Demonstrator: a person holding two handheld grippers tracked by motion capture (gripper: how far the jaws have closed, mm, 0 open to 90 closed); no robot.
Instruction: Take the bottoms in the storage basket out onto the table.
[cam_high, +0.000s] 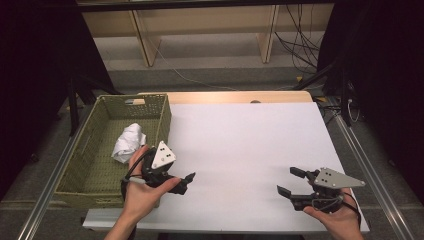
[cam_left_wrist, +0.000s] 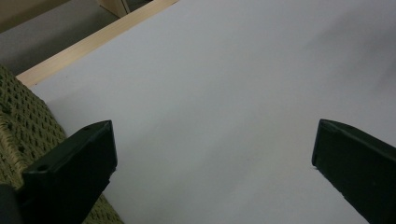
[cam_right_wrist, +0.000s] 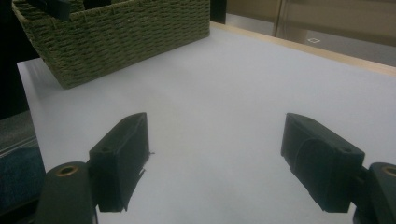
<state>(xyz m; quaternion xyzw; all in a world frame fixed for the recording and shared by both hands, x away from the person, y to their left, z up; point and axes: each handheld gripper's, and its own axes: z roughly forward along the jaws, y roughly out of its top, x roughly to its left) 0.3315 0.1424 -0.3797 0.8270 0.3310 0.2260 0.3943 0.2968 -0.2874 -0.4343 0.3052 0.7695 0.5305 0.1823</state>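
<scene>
Paper (cam_high: 128, 142), crumpled, lies inside the basket (cam_high: 77, 172) at the table's (cam_high: 250, 150) left edge, the left gripper (cam_high: 186, 182) beside its right wall with jaws apart, bare white top between, the right gripper (cam_high: 290, 181) wide open near the right edge.

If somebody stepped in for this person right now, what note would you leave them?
Left gripper: open, holding nothing, beside the basket.
Right gripper: open, holding nothing, over the white table at the near right.
Crumpled paper: lying inside the basket.
Done: by the look of it, the paper is binned.
Left: probably nothing; I see no other paper on the table.
</scene>
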